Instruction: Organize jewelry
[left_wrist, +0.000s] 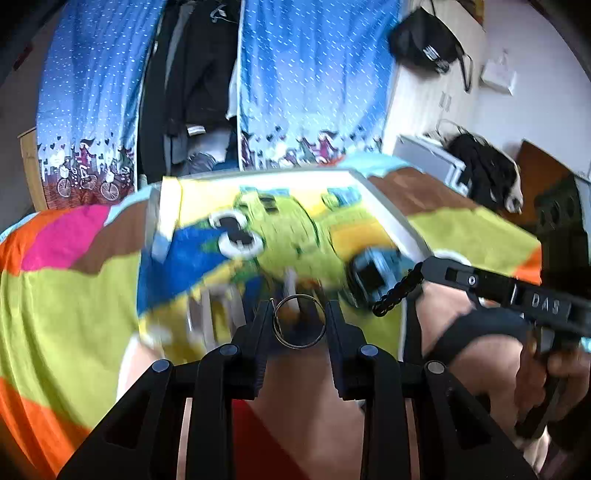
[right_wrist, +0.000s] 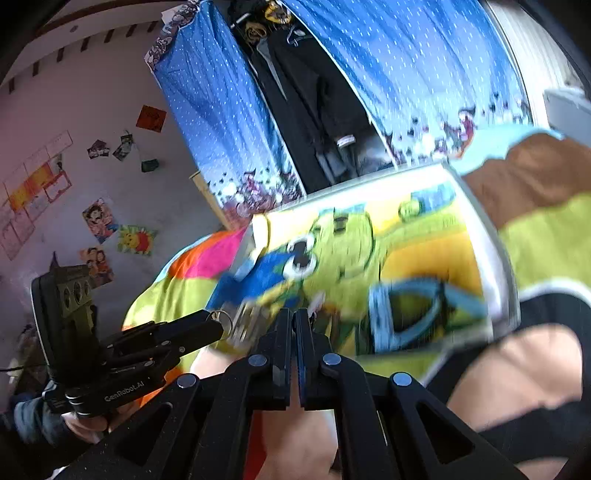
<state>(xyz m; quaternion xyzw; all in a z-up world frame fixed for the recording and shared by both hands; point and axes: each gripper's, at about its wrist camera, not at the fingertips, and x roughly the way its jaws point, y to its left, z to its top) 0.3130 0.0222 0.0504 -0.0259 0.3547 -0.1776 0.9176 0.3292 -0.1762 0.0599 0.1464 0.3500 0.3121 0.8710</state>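
Observation:
My left gripper (left_wrist: 299, 317) is shut on a thin metal ring (left_wrist: 300, 344), which spans the gap between its fingers. From the right wrist view the left gripper (right_wrist: 216, 326) shows at the left with the ring (right_wrist: 223, 318) at its tip. My right gripper (left_wrist: 424, 266) comes in from the right with a black beaded chain (left_wrist: 393, 297) hanging from its tip. In its own view the right gripper (right_wrist: 293, 315) has its fingers pressed together and the chain is hidden. Both hover over a cartoon-printed tray (left_wrist: 388, 218) that holds an open blue box (left_wrist: 371, 277) and blurred small pieces (left_wrist: 214, 306).
The tray (right_wrist: 495, 236) lies on a multicoloured bedspread (left_wrist: 66, 295). The person's bare legs (right_wrist: 509, 373) sit below the grippers. A blue curtained wardrobe (left_wrist: 314, 74) with dark clothes stands behind. A black bag (left_wrist: 424, 40) hangs on the right wall.

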